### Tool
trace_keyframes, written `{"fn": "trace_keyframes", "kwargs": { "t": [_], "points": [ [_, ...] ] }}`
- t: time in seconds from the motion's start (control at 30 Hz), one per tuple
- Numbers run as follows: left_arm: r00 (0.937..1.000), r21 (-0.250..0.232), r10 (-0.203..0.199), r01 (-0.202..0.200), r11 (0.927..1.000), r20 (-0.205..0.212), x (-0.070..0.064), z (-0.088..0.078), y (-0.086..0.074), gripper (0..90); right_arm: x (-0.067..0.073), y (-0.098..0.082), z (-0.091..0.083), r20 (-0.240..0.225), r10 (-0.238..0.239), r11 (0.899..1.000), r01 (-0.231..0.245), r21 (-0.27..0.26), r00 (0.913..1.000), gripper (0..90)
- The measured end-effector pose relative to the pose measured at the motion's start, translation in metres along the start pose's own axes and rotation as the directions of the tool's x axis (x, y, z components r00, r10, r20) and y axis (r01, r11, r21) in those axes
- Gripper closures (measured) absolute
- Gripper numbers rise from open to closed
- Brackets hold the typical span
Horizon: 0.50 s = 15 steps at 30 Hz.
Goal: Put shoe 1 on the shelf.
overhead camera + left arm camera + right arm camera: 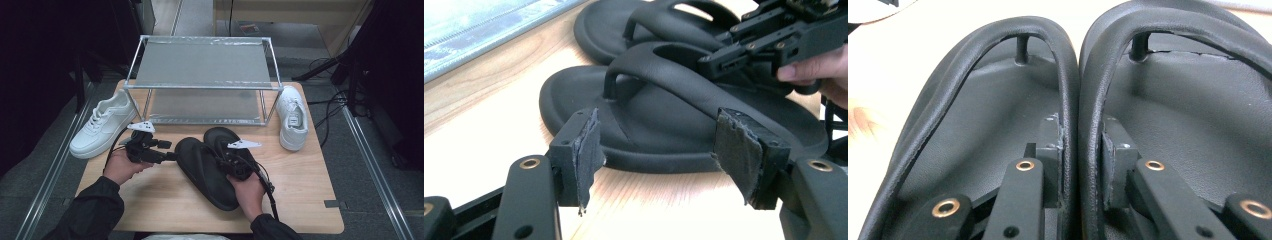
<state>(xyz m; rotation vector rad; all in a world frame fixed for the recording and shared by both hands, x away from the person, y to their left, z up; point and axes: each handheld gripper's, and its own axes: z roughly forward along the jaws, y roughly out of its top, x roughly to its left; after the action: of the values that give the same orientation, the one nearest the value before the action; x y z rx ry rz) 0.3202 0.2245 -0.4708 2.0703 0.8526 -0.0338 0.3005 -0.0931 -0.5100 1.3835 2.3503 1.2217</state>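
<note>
A pale wooden bench (pixel 165 200) stands on grey floor in a dark room, carrying a metal shoe rack (pixel 202 80) with a white sneaker (pixel 102 122) at each end. Two black flip-flops (pixel 212 165) lie side by side before the rack. The right gripper (pixel 1080 150) pinches their two inner straps together. The left gripper (pixel 659 150) gapes empty beside them.

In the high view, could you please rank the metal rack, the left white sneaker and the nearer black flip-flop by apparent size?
1. metal rack
2. nearer black flip-flop and left white sneaker: they look alike, so I would not rank them.
</note>
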Motion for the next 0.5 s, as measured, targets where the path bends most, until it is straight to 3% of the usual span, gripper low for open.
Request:
{"fn": "trace_keyframes", "kwargs": {
  "t": [0.1,0.5],
  "points": [
    [1.0000,-0.007,-0.006,0.006,1.0000,-0.007,0.000,-0.004,-0.003,35.5,-0.001,0.008,-0.003,0.001,-0.024,1.000,0.024,-0.007,0.9997,75.6],
    [0.9982,-0.017,-0.030,0.029,0.9994,-0.052,-0.004,-0.019,-0.020,35.2,-0.006,0.029,-0.005,-0.022,-0.029,0.999,0.028,-0.028,0.9993,75.6]
  ]
}}
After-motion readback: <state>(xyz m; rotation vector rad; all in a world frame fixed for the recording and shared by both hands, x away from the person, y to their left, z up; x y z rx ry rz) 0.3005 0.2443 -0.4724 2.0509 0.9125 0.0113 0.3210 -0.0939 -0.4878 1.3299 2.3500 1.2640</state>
